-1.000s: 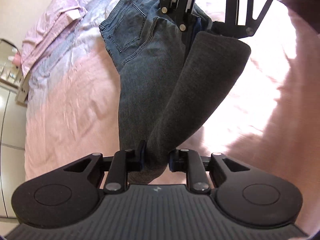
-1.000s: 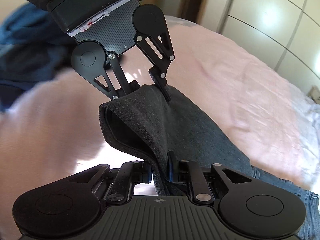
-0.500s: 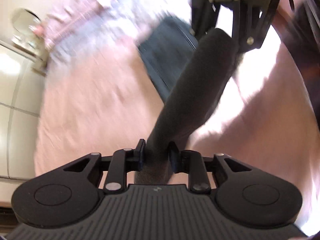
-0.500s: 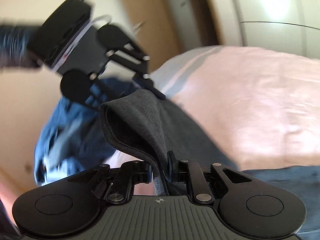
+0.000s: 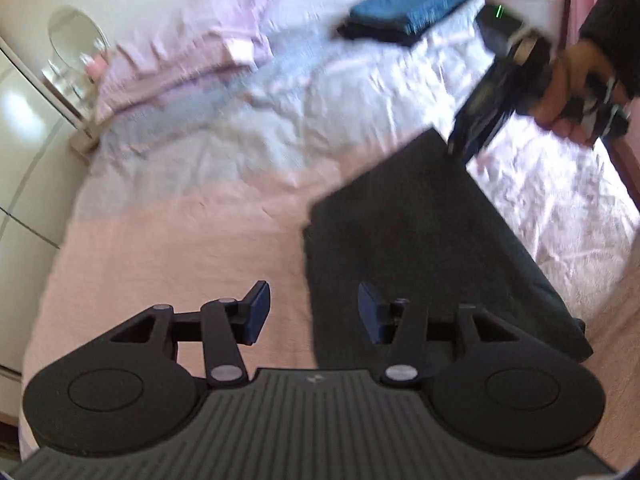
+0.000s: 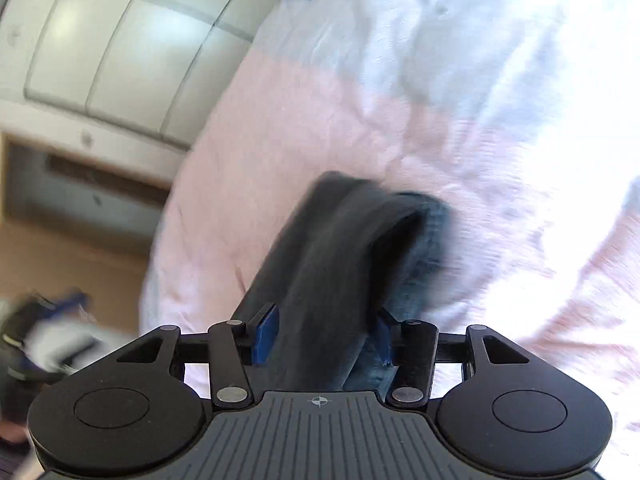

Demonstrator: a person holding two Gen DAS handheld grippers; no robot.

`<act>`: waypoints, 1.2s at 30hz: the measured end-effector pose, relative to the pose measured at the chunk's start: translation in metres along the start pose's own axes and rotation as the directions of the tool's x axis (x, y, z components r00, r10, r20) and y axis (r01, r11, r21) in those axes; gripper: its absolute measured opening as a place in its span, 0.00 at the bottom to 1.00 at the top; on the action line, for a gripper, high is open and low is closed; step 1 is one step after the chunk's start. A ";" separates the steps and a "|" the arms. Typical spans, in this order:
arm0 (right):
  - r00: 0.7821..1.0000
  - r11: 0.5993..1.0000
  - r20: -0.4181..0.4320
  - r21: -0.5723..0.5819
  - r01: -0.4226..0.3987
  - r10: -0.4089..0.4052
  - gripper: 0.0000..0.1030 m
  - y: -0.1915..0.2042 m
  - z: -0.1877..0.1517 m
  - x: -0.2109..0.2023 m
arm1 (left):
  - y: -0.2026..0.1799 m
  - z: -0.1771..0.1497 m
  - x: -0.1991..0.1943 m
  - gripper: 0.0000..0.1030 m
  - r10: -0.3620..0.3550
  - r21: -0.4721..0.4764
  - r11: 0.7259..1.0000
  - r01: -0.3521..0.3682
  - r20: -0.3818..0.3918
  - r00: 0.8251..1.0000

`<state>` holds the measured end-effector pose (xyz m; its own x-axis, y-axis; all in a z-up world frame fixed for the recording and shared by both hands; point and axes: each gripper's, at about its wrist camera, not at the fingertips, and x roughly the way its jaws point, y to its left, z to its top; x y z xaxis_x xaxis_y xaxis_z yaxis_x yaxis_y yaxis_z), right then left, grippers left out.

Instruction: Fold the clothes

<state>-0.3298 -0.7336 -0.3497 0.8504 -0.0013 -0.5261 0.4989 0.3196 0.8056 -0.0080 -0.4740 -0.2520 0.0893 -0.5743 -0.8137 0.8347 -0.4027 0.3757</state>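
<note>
Dark grey jeans (image 5: 420,248) lie folded into a flat block on the pink bedcover (image 5: 180,264), right of centre in the left wrist view. My left gripper (image 5: 314,312) is open and holds nothing; the fold's near left corner sits just past its right finger. A hand (image 5: 572,96) holds my right gripper (image 5: 460,148) at the far corner of the fold. In the right wrist view the right gripper (image 6: 324,336) is open, its blue pads (image 6: 264,336) spread wide. The jeans (image 6: 332,264) still run between them, humped and motion-blurred, blue denim showing on the right.
A stack of folded blue clothes (image 5: 408,4) rests at the head of the bed beside a lilac garment (image 5: 180,60). A round mirror (image 5: 76,36) stands at far left. White wardrobe doors (image 6: 100,40) and wooden floor (image 6: 60,264) border the bed.
Both grippers were shut on the jeans' leg, held up between them. The jeans now lie folded on the bed, both grippers have opened, and the left one has pulled back.
</note>
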 end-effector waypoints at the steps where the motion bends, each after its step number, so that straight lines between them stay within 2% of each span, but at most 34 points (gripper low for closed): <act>1: 1.000 1.000 -0.005 0.022 0.001 -0.001 0.52 -0.009 -0.002 -0.005 | -0.006 -0.004 0.012 0.43 -0.011 -0.007 1.000 0.011 -0.031 0.999; 5: 0.998 0.997 -0.062 0.077 -0.018 0.023 0.57 -0.022 -0.026 -0.018 | -0.018 -0.026 0.047 0.43 -0.053 -0.046 0.998 0.048 -0.124 0.991; 8: 0.997 0.997 -0.070 0.078 -0.022 0.028 0.57 -0.025 -0.035 -0.019 | -0.012 -0.047 0.065 0.44 -0.094 -0.096 0.992 0.079 -0.167 0.982; 11: 0.999 0.996 -0.023 0.088 -0.026 0.028 0.57 -0.020 -0.031 -0.008 | -0.001 -0.064 0.079 0.45 -0.131 -0.145 0.984 0.106 -0.172 0.976; 13: 0.999 0.998 0.033 0.067 -0.015 0.013 0.57 -0.013 -0.024 -0.003 | 0.007 -0.072 0.086 0.45 -0.152 -0.185 0.975 0.124 -0.147 0.977; 15: 0.995 0.998 0.102 0.065 0.012 -0.018 0.57 -0.008 -0.012 0.000 | 0.013 -0.079 0.090 0.48 -0.185 -0.242 0.959 0.150 -0.128 0.974; 17: 0.989 0.994 0.121 0.083 0.076 -0.086 0.56 -0.008 -0.002 0.006 | 0.017 -0.086 0.093 0.48 -0.207 -0.309 0.937 0.161 -0.124 0.970; 18: 0.985 0.990 0.123 0.090 0.113 -0.124 0.35 -0.007 0.003 0.009 | 0.017 -0.089 0.092 0.47 -0.214 -0.328 0.930 0.165 -0.119 0.970; 19: 0.981 0.986 0.125 0.091 0.139 -0.150 0.19 -0.004 0.007 0.012 | 0.017 -0.091 0.089 0.46 -0.216 -0.325 0.930 0.169 -0.113 0.970; 20: 0.984 0.991 0.129 0.067 0.115 -0.123 0.18 0.004 0.011 0.012 | 0.016 -0.092 0.085 0.42 -0.212 -0.316 0.934 0.169 -0.108 0.971; 22: 0.988 0.998 0.136 0.018 0.065 -0.067 0.14 0.020 0.018 0.013 | 0.013 -0.097 0.074 0.42 -0.191 -0.282 0.946 0.157 -0.095 0.977; 26: 0.990 0.997 0.140 -0.077 -0.023 0.034 0.13 0.051 0.032 0.015 | 0.013 -0.116 0.067 0.42 -0.192 -0.312 0.937 0.158 -0.083 0.978; 29: 0.986 0.990 0.110 -0.049 0.132 -0.126 0.14 0.023 0.034 0.026 | 0.015 -0.124 0.069 0.43 -0.203 -0.333 0.927 0.170 -0.066 0.977; 30: 0.979 0.983 0.094 -0.024 0.183 -0.180 0.15 0.010 0.032 0.029 | 0.016 -0.125 0.070 0.44 -0.205 -0.334 0.926 0.174 -0.060 0.977; 32: 0.980 0.984 0.090 -0.006 0.180 -0.179 0.19 0.007 0.021 0.026 | 0.016 -0.124 0.069 0.44 -0.203 -0.324 0.930 0.176 -0.052 0.978; 34: 0.980 0.984 0.085 0.013 0.177 -0.178 0.49 0.004 0.010 0.024 | 0.017 -0.124 0.067 0.44 -0.199 -0.325 0.929 0.174 -0.043 0.979; 36: 0.981 0.984 0.081 0.031 0.175 -0.177 0.60 0.002 -0.001 0.021 | 0.020 -0.127 0.067 0.44 -0.199 -0.360 0.917 0.174 -0.035 0.979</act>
<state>-0.3110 -0.7321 -0.3600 0.7596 -0.1343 -0.6363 0.6447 0.2848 0.7094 0.0839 -0.4297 -0.3553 -0.0600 -0.4574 -0.8872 0.9761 -0.2127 0.0436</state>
